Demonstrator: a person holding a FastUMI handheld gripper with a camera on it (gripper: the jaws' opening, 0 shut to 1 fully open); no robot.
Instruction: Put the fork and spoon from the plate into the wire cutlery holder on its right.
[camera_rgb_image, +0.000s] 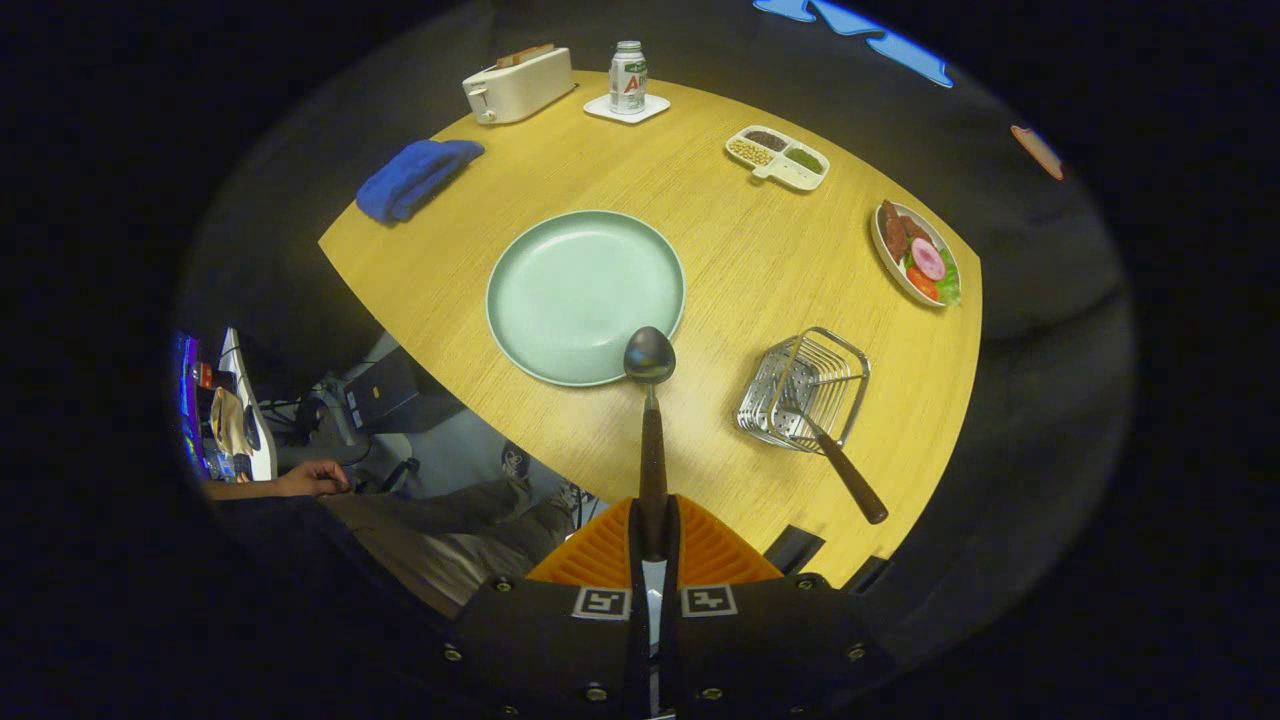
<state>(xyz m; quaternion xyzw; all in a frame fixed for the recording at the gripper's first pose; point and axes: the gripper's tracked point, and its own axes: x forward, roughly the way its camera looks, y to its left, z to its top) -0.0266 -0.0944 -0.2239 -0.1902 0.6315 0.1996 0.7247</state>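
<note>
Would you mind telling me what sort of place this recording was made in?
Likely a staged breakfast table in a recording booth: a wooden table with a toaster and food plate. The gripper is shut on the spoon.

The tongs (652, 530) are clamped on the spoon's (650, 400) brown handle, both fingers pressing it, bowl raised out ahead over the near rim of the green plate (560, 290). Right of the plate sits the wire cutlery holder (805, 385) with the fork (840, 465) in it, handle sticking out toward the desk (740, 250) edge. Beyond lie a blue cloth (415, 177), a toaster (518, 84), a bottle (628, 76) on a coaster, a divided dish (778, 157) and a food plate (915, 255).
</note>
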